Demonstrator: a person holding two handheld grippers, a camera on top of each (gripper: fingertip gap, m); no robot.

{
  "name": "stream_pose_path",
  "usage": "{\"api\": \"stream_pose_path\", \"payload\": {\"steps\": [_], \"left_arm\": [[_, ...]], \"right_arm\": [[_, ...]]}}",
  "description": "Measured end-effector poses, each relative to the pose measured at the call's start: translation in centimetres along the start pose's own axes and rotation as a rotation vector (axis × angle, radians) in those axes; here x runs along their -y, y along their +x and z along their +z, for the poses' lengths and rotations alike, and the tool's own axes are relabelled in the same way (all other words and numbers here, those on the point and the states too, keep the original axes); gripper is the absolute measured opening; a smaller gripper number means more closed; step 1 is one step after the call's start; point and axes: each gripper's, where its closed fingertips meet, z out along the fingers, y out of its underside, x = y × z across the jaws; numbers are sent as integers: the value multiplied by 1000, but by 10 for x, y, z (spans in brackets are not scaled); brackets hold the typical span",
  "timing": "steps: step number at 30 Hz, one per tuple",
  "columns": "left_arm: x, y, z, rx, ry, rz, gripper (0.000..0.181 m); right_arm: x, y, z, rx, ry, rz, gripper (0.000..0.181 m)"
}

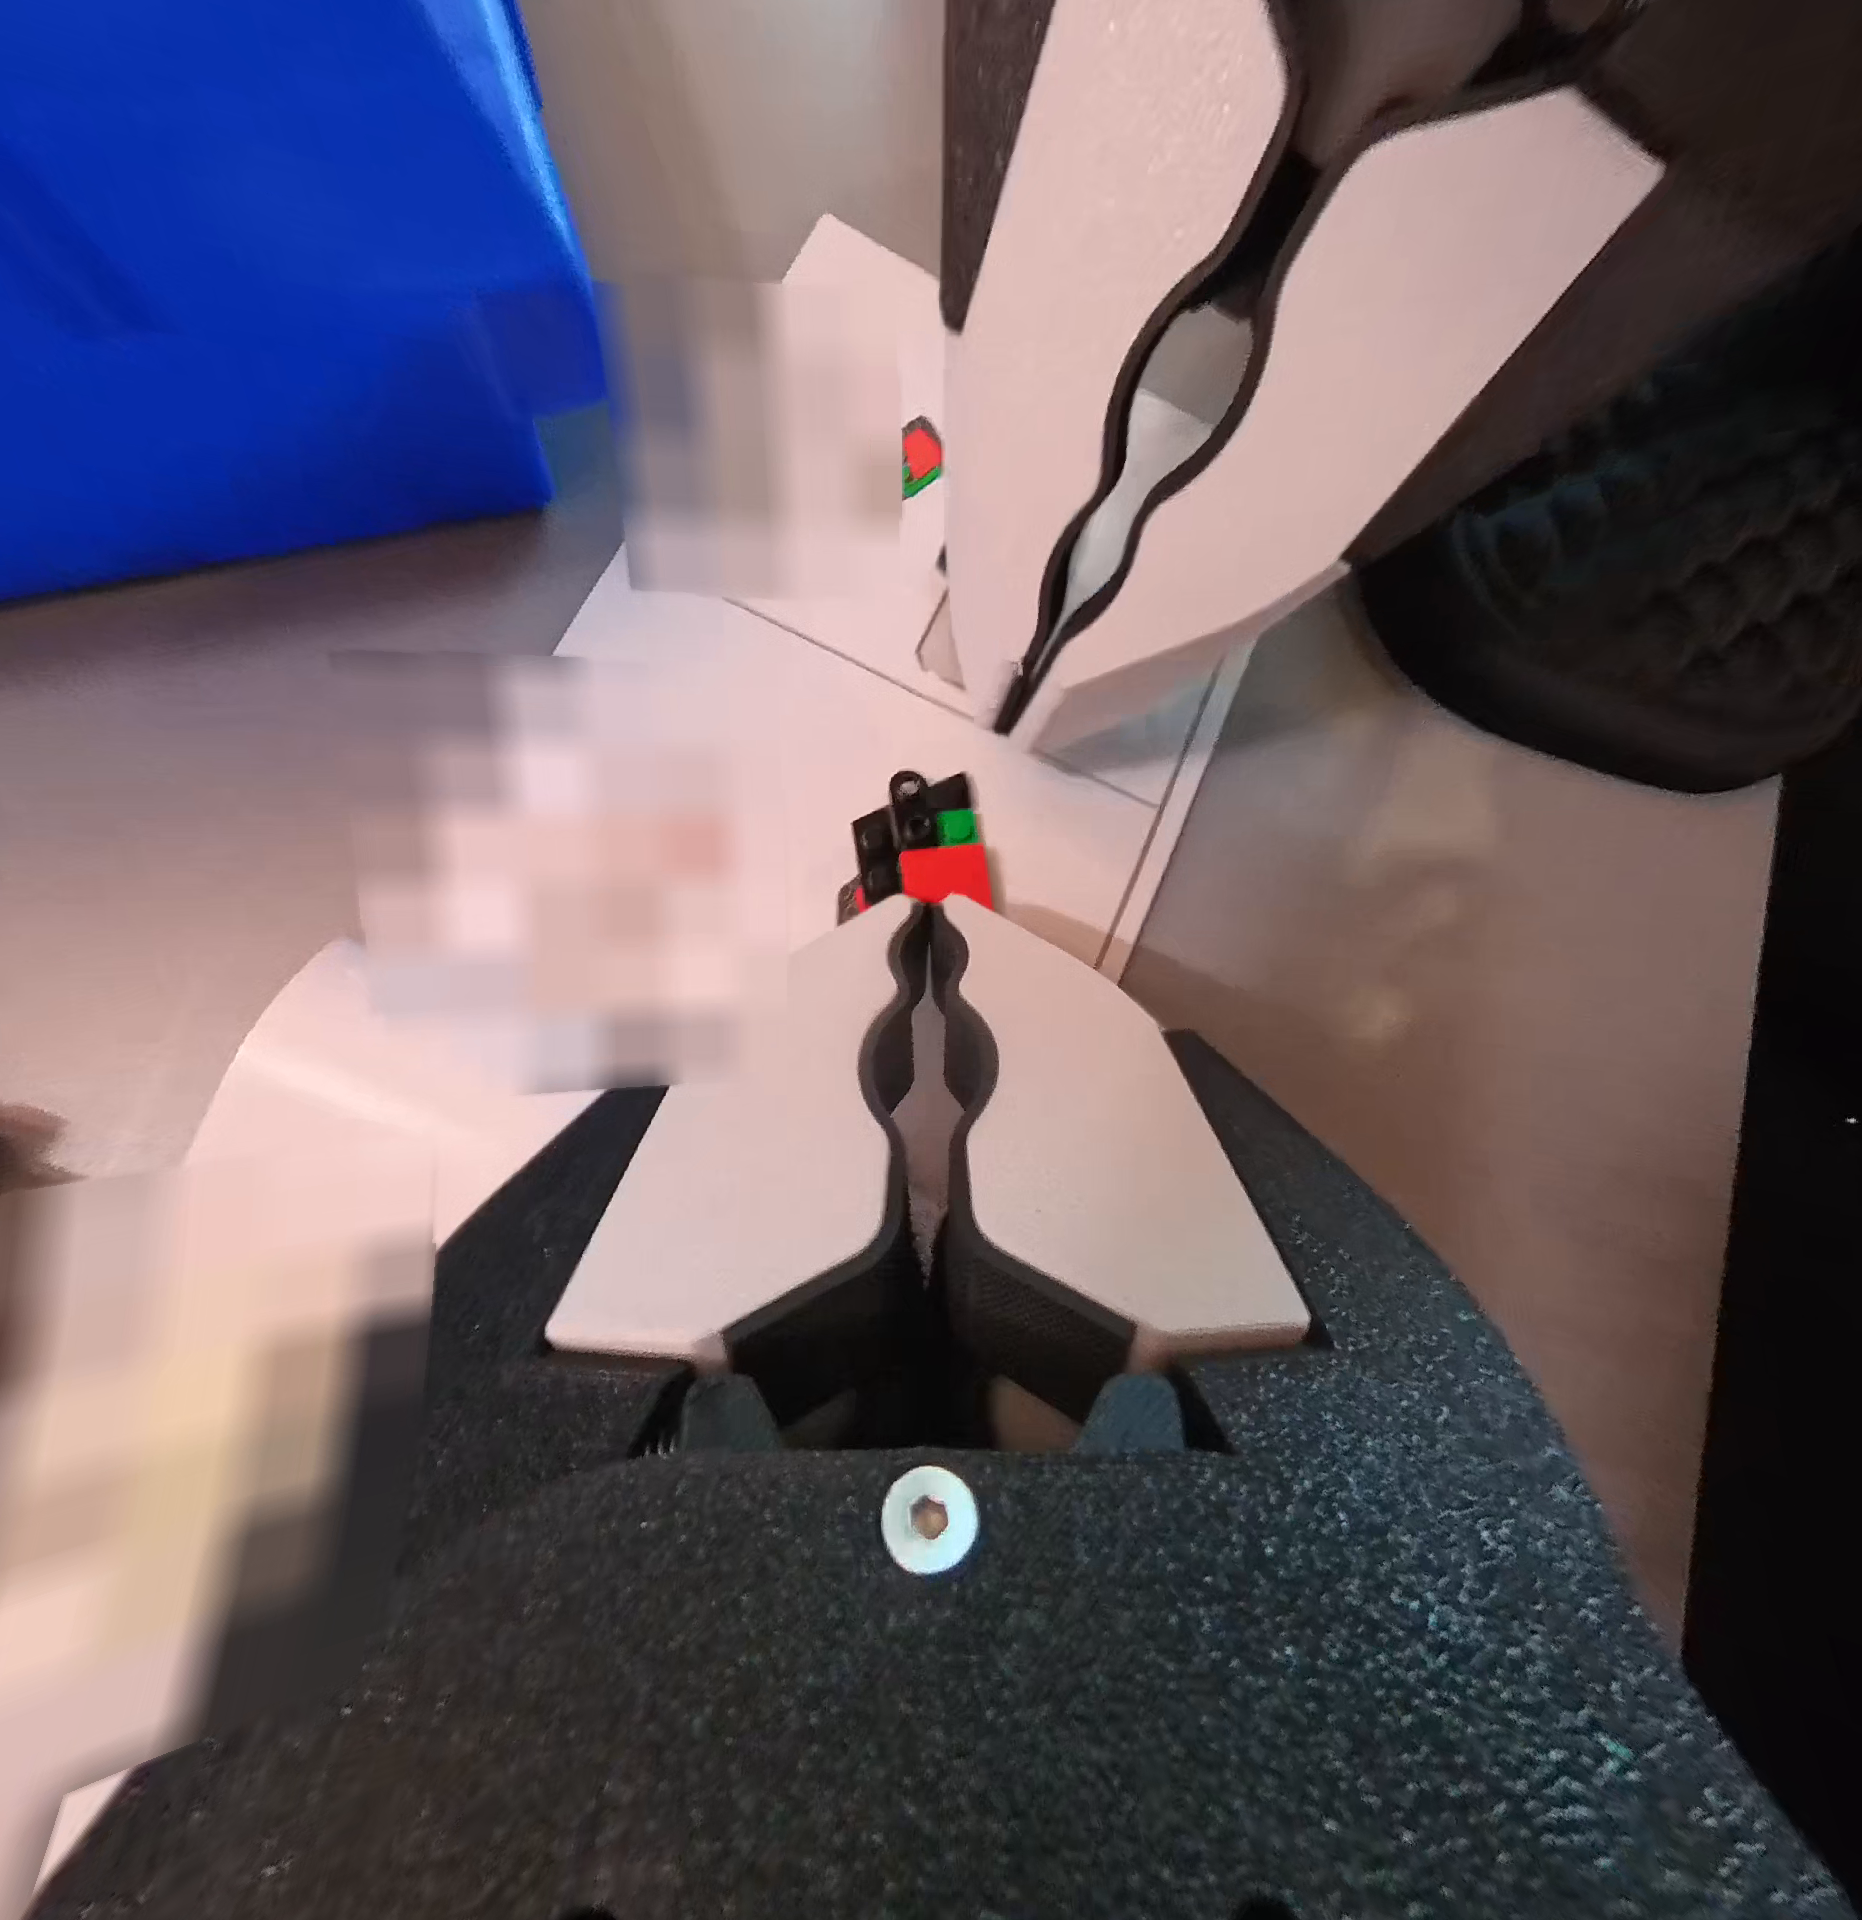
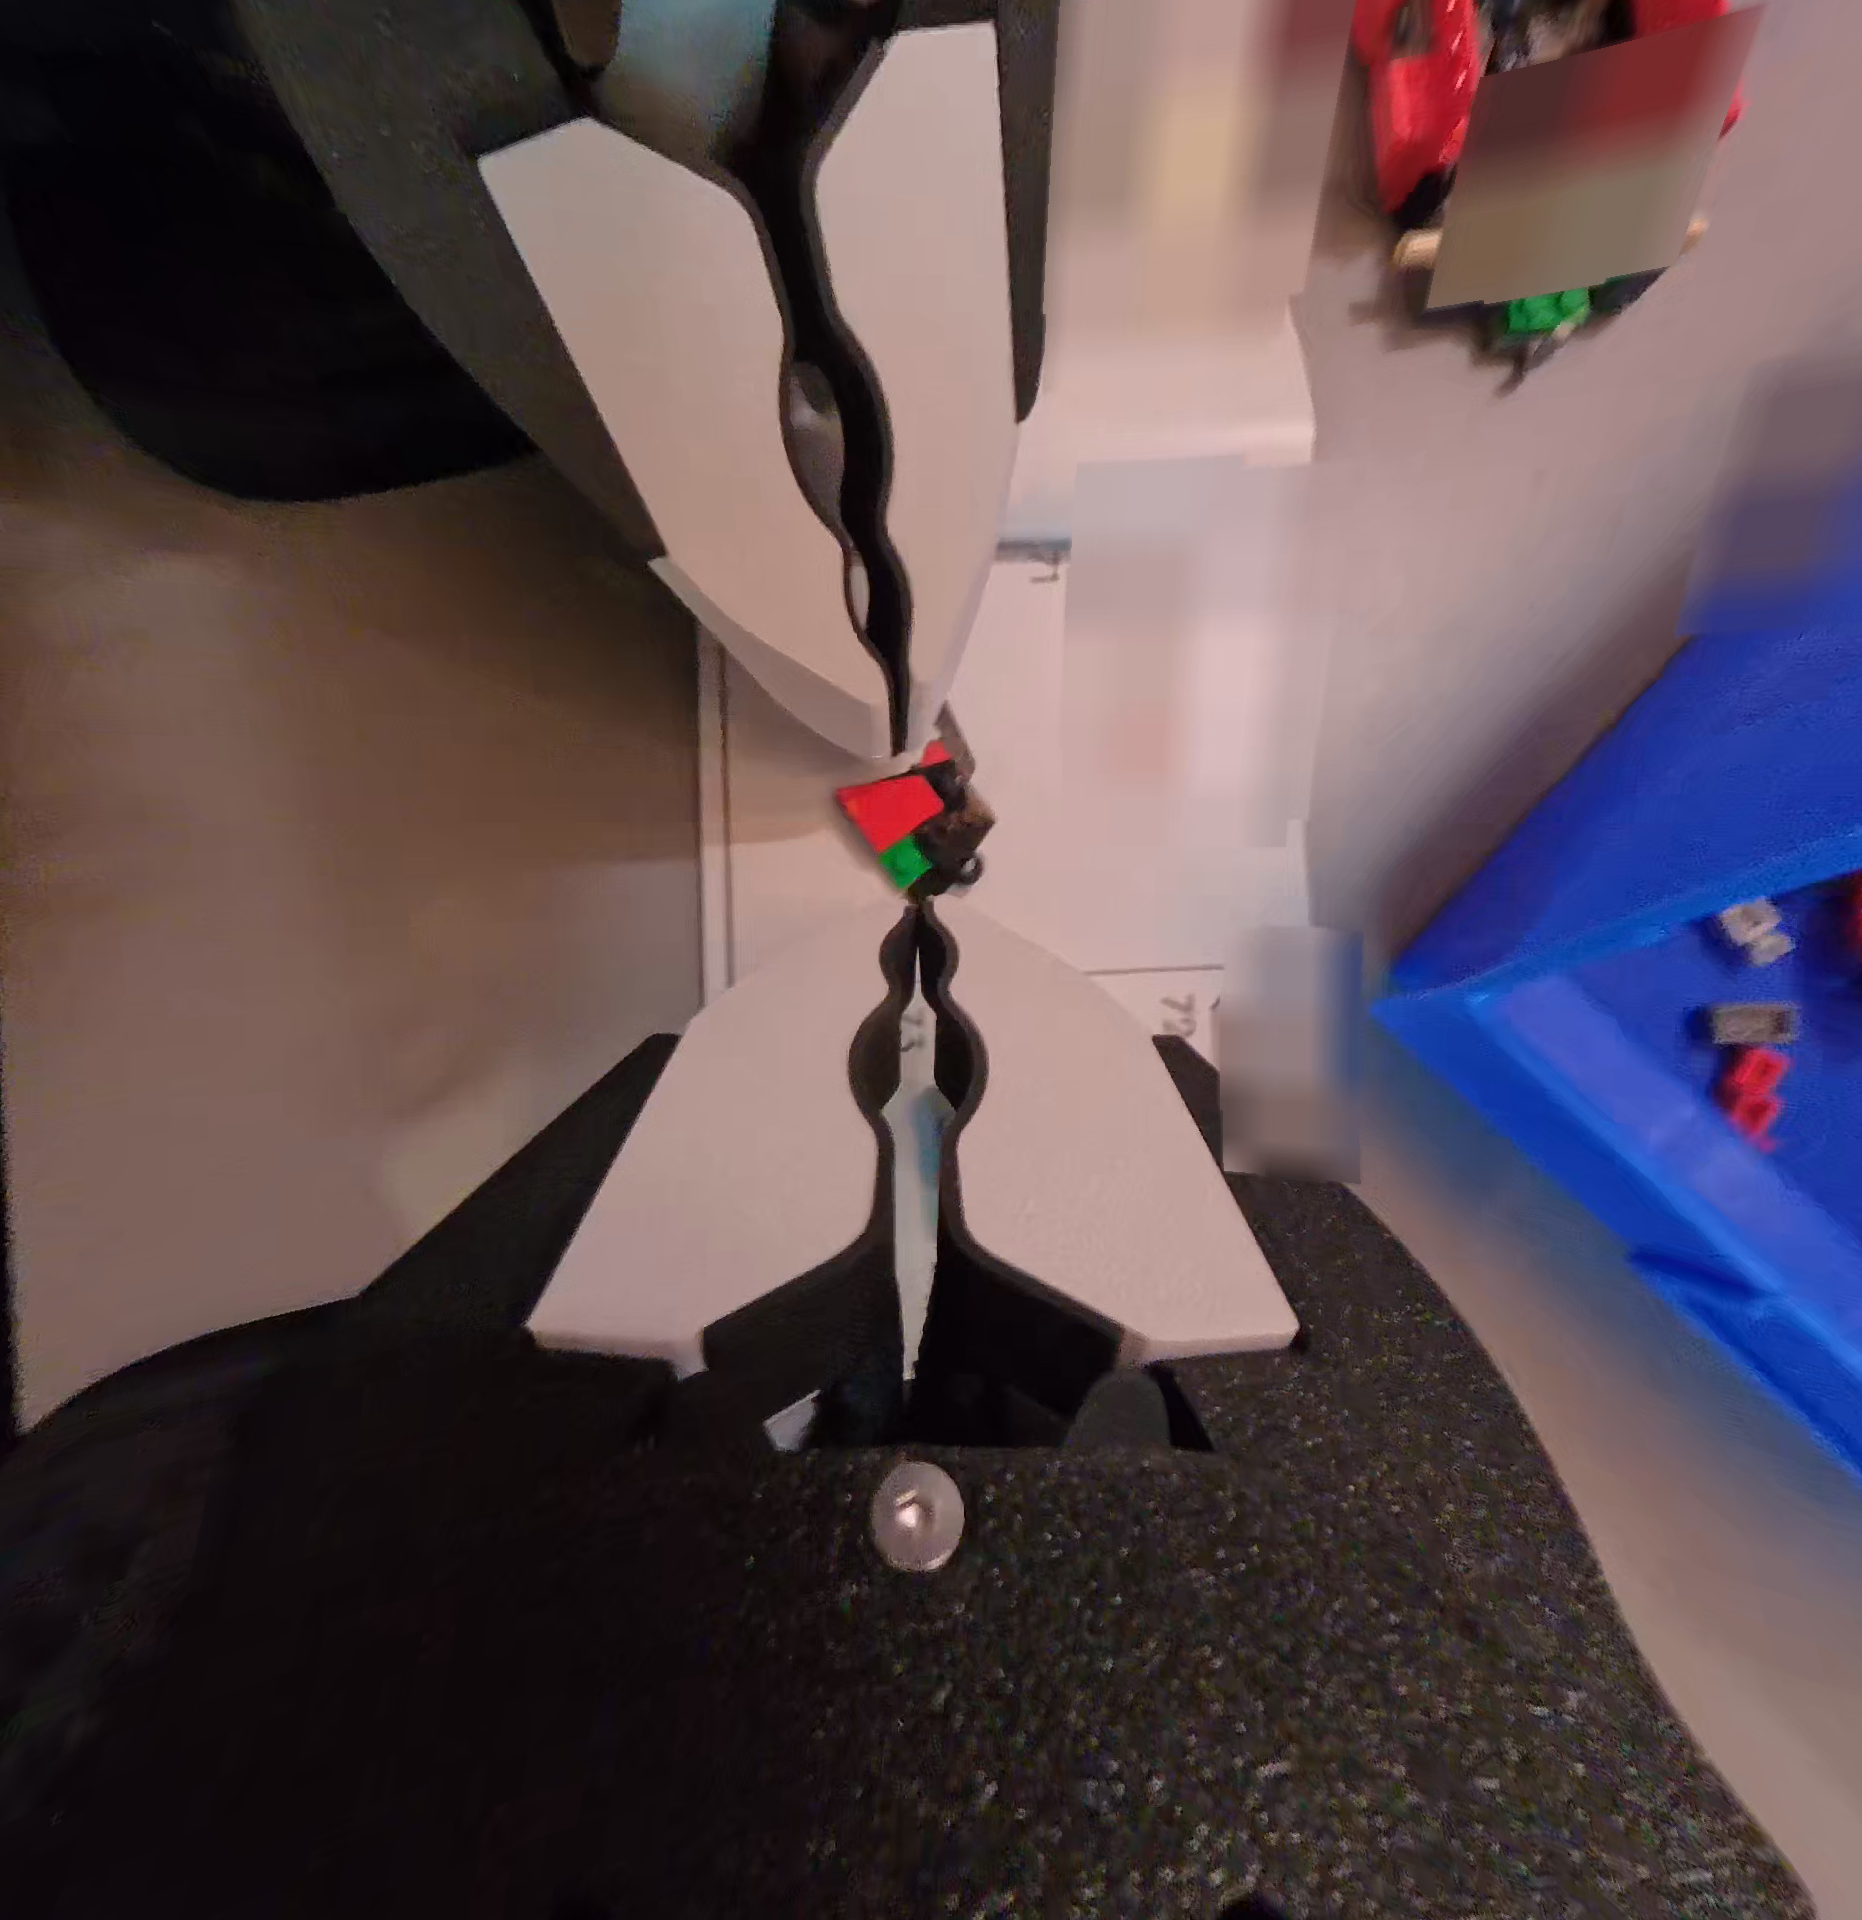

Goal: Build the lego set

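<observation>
You had the small lego assembly (image 1: 922,847) of red, green and black pieces up in the air above the bench (image 1: 1322,1039), pinched at its red end by the left tongs (image 1: 929,906), whose fingers were drawn nearly together on it. In the right wrist view the same assembly (image 2: 911,821) sat between the two sets of tongs: the left tongs (image 2: 911,732) came down from the top of that view onto it, while your right tongs (image 2: 919,906) met it from below at the green and black end, their fingers almost touching each other. Whether the right tongs really gripped the little black loop there or only lay against it, I cannot tell. In the left wrist view your right tongs (image 1: 1020,707) stood apart from the assembly, narrow, with nothing visible between the tips.

Under the assembly lay white printed sheets (image 1: 802,707) on the bench; one showed a small red and green drawing (image 1: 922,457). A few faint digits were on the sheets, too blurred to make out. A blue parts tray (image 2: 1633,935) stood off to your right-hand side, with loose red and grey pieces (image 2: 1753,1039) inside. More red and green pieces (image 2: 1426,94) lay at the far end, partly masked.
</observation>
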Motion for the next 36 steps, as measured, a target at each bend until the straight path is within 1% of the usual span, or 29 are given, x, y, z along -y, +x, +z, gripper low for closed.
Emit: {"api": "stream_pose_path", "payload": {"steps": [1,4,6,11,14,18,23,27,29,30,31,32,34,36], "left_arm": [[-2,-2,-1,18,-7,-2,0],[-2,-2,-1,22,-1,0,0],[-2,-3,1,25,-3,-2,0],[-3,0,3,3,-4,8,0],[-4,-1,5,7,-13,17,0],[-4,-1,5,5,-8,17,0],[-4,-1,5,7,-2,25,0],[-4,-1,5,3,2,17,0],[-5,-2,6,15,-8,20,0],[-5,-2,6,16,-9,16,0],[-5,-3,6,15,-11,9,0],[-5,-3,6,10,-11,1,0],[-5,-3,6,2,-9,-5,0],[-5,-3,6,-7,-1,-17,0]], "right_arm": [[2,4,1,-11,-1,-25,0],[4,7,10,32,-44,-57,0],[4,10,15,34,-70,-88,0],[4,7,20,69,-102,-114,0],[4,6,20,86,-134,-57,0],[3,6,20,82,-176,-48,0],[2,5,20,85,-245,13,1],[2,6,20,72,-256,39,1],[2,6,20,70,-225,-10,3],[3,7,20,73,-194,-6,5],[5,5,19,100,-153,29,7],[12,3,14,125,-73,65,9],[26,7,-4,129,79,118,13],[32,18,-29,82,173,119,17]]}}
